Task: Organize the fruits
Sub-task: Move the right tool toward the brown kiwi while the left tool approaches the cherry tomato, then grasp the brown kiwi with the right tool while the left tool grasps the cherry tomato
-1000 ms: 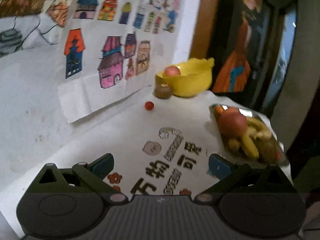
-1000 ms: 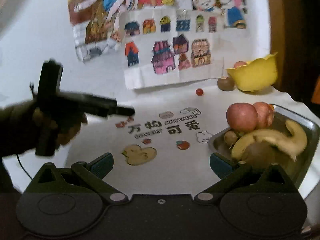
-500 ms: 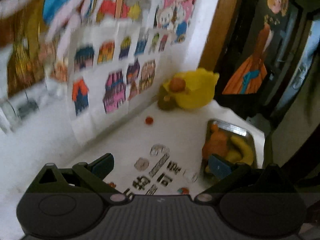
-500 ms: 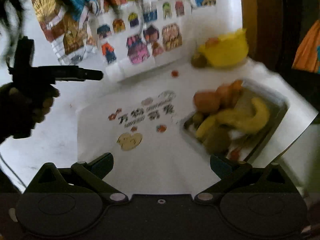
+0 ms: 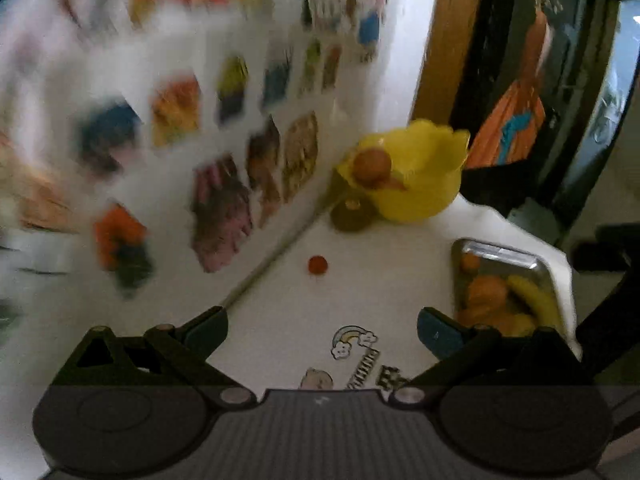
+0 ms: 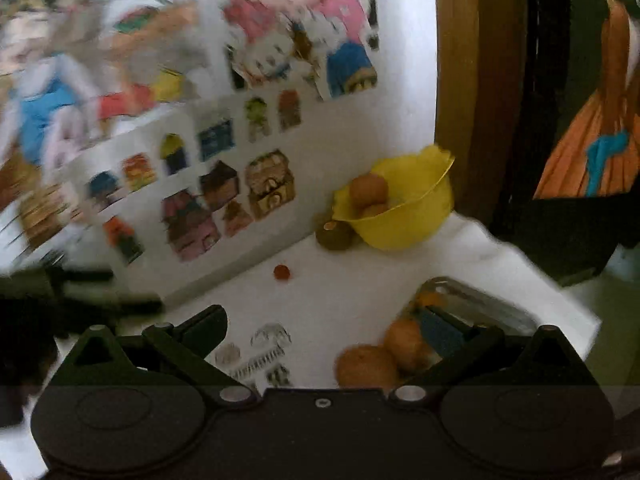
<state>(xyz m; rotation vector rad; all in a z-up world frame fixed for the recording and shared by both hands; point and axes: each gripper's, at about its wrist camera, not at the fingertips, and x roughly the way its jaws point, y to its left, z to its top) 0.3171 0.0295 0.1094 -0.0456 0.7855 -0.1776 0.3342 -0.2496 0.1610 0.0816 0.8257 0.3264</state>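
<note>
A yellow bowl (image 5: pixel 416 184) (image 6: pixel 404 216) stands at the back of the white table against the wall, with a reddish apple (image 5: pixel 372 164) (image 6: pixel 368 190) in it. A brown kiwi (image 5: pixel 352 216) (image 6: pixel 334 234) leans on the bowl's front, and a small red fruit (image 5: pixel 318 265) (image 6: pixel 282 272) lies loose on the table. A metal tray (image 5: pixel 500 254) (image 6: pixel 480 304) at the right holds apples (image 6: pixel 366 366) and a banana (image 5: pixel 534 298). My left gripper (image 5: pixel 322 330) is open and empty, high over the table. My right gripper (image 6: pixel 324 330) is open too, its right finger over the tray's fruit.
Colourful children's pictures (image 6: pixel 224 184) cover the wall behind the table. A wooden door frame (image 5: pixel 444 40) and a dark poster (image 5: pixel 516 120) are at the right. The table's right edge (image 6: pixel 576 308) drops off past the tray. The other gripper (image 6: pixel 80 296) shows at the left of the right wrist view.
Both grippers have swung forward toward the back right of the table, so the bowl and tray appear nearer. Both views are blurred by motion. The fruits have not moved.
</note>
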